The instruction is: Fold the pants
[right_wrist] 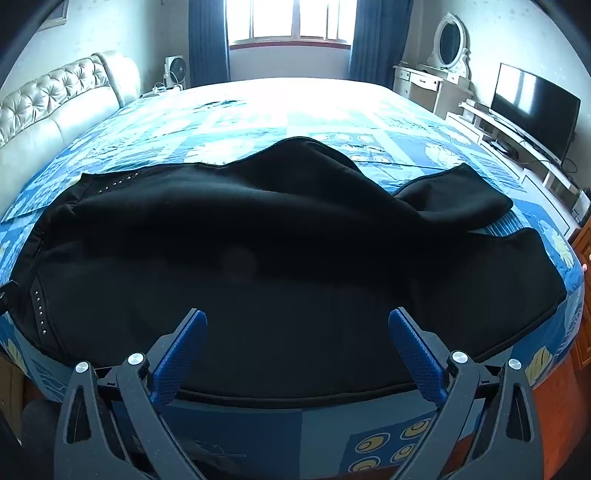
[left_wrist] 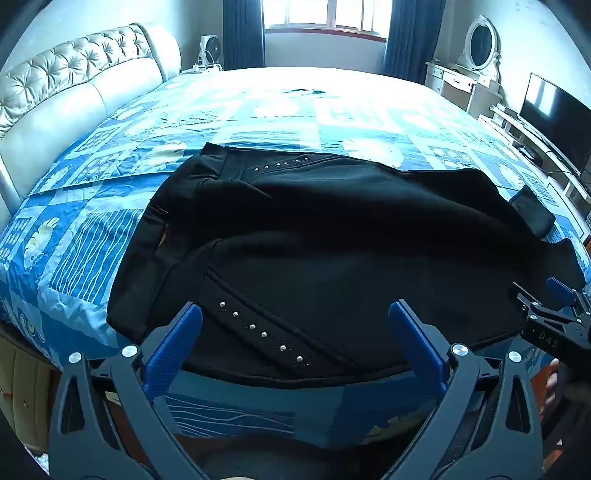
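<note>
Black pants (left_wrist: 332,258) with rows of silver studs lie spread near the front edge of the bed, waist to the left, legs to the right. They also fill the right wrist view (right_wrist: 277,266), where the far leg's end is bunched and folded back at the right. My left gripper (left_wrist: 295,314) is open and empty, just above the near edge of the pants by the studded pocket. My right gripper (right_wrist: 297,321) is open and empty over the near leg; it also shows at the right edge of the left wrist view (left_wrist: 554,314).
The bed has a blue patterned quilt (left_wrist: 92,229) and a tufted cream headboard (left_wrist: 66,85) at the left. A white dresser with an oval mirror (right_wrist: 448,44) and a TV (right_wrist: 533,107) on a low stand are at the right. A window (right_wrist: 291,22) is at the back.
</note>
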Demonstrator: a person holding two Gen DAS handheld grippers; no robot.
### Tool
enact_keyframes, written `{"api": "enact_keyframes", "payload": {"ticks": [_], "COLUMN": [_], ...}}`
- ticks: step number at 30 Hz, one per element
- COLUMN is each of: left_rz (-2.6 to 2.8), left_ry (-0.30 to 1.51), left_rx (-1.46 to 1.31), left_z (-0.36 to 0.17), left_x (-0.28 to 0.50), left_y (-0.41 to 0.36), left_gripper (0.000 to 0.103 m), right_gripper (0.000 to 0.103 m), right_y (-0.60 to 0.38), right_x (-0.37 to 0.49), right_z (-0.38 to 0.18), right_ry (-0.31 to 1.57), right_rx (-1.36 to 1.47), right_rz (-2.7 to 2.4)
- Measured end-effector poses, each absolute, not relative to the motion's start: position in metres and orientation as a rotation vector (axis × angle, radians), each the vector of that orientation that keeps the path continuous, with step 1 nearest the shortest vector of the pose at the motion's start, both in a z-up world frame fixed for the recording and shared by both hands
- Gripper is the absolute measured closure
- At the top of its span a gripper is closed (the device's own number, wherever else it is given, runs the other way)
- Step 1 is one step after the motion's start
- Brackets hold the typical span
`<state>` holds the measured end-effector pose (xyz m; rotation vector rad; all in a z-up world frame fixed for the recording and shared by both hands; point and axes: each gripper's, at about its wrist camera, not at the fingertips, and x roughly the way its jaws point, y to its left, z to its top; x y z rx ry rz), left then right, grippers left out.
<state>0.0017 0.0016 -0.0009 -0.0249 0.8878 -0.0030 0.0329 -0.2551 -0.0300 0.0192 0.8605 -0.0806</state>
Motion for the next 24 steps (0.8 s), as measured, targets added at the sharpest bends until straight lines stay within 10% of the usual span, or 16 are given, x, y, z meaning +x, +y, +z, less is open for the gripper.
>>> {"api": "enact_keyframes", "payload": {"ticks": [24], "left_rz": [0.005], "left_ry": [0.874], "left_rx": [0.001], "left_z": [-0.004], "left_x": [-0.002], "left_y": [-0.002], "left_gripper": [0.002], "right_gripper": [0.005], "right_y": [-0.253], "right_x": [0.033], "right_z": [-0.035], "right_ry": [0.870], "right_rx": [0.004], "right_rz": [-0.082]}}
